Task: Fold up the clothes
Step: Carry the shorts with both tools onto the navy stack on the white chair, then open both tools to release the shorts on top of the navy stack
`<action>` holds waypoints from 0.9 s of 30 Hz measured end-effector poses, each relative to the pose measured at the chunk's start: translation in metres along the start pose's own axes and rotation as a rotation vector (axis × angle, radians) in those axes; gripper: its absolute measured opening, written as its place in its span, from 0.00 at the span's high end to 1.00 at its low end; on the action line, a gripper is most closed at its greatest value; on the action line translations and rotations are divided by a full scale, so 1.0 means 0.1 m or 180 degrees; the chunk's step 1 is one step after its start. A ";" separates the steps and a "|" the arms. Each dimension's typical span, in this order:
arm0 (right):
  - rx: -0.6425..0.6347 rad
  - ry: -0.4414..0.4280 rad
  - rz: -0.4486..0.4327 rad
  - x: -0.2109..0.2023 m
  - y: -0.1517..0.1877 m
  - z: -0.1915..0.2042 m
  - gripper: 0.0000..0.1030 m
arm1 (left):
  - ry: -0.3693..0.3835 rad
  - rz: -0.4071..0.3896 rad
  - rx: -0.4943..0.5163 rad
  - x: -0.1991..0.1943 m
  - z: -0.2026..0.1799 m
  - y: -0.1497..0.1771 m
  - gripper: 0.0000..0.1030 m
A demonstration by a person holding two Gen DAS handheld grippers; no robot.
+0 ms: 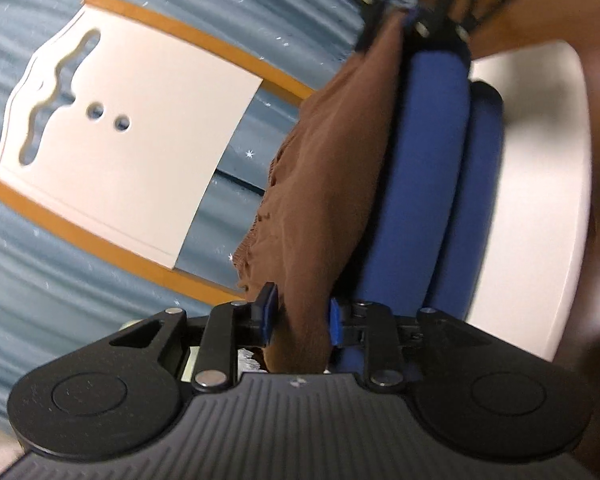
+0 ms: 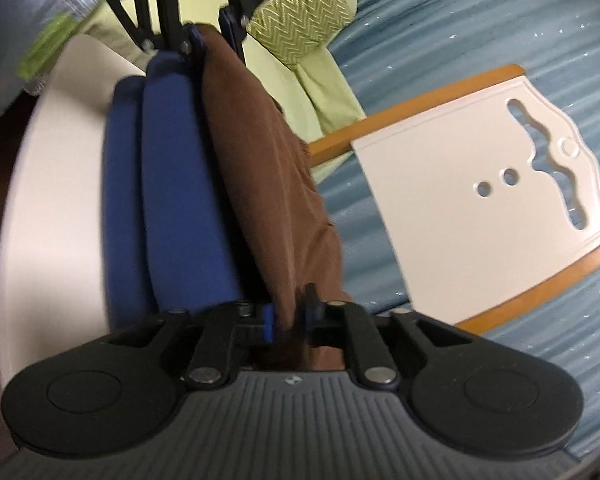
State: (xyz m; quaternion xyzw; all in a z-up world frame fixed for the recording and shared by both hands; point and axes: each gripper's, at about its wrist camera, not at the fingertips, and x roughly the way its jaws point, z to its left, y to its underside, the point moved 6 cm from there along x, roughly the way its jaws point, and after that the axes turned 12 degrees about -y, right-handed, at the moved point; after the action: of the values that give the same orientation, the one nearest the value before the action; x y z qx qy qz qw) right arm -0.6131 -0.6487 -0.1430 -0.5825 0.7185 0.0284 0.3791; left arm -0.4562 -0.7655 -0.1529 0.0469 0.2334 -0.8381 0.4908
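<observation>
A: Brown cloth (image 1: 332,184) runs right up between your left tongs (image 1: 298,318); the blue pads sit at either side of it, but I cannot tell whether they press or have slackened.

B: And the right tongs (image 2: 290,314)?

A: Same story: the cloth passes between the pads, close on both sides, and the blur hides whether they pinch. So you have it strung between both hands, over the blue folded stack (image 1: 432,184) on the white tabletop (image 1: 540,200).

B: How far along is the job?

A: As I judge it, the blue pieces are folded and stacked. The brown one looks doubled lengthwise and about to be laid on the stack; setting it down and squaring it remain.

B: Anything one camera misses?

A: Your right view alone shows the green chevron cushion (image 2: 300,12) at the far side. Both show the white chair back (image 1: 132,132) on your bed's blue cover (image 1: 28,280).
</observation>
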 end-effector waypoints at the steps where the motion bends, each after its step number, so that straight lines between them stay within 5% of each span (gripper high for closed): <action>1: 0.0017 0.0002 0.0005 -0.01 0.03 0.00 0.87 | -0.0003 -0.0007 0.0027 0.01 0.00 0.00 0.66; 7: 0.0176 -0.0022 -0.0006 -0.04 0.05 -0.07 0.92 | -0.0281 0.0028 0.0280 0.02 0.02 -0.28 0.69; 11: 0.0207 -0.0011 -0.0029 0.02 -0.02 -0.02 0.92 | -0.0111 0.0110 0.0356 0.08 -0.16 -0.19 0.70; 19: 0.0063 0.0085 0.0025 -0.03 -0.01 0.22 0.90 | -0.0117 0.0158 -0.0086 0.00 -0.11 -0.11 0.69; 23: 0.0253 0.0123 0.0016 -0.18 0.04 0.30 0.88 | -0.0164 0.0327 -0.0185 -0.06 -0.12 0.01 0.67; 24: 0.0314 0.0122 0.0020 -0.21 0.05 0.31 0.88 | -0.0151 0.0409 -0.0263 -0.08 -0.12 0.03 0.59; 27: 0.0600 0.0096 -0.0002 -0.35 0.07 0.36 0.88 | -0.0146 0.0495 -0.0677 -0.22 -0.05 0.18 0.59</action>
State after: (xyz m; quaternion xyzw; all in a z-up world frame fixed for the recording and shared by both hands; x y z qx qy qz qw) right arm -0.5993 -0.6005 -0.1508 -0.5449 0.7233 -0.0482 0.4214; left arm -0.4304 -0.7534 -0.1571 -0.0066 0.3054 -0.7689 0.5617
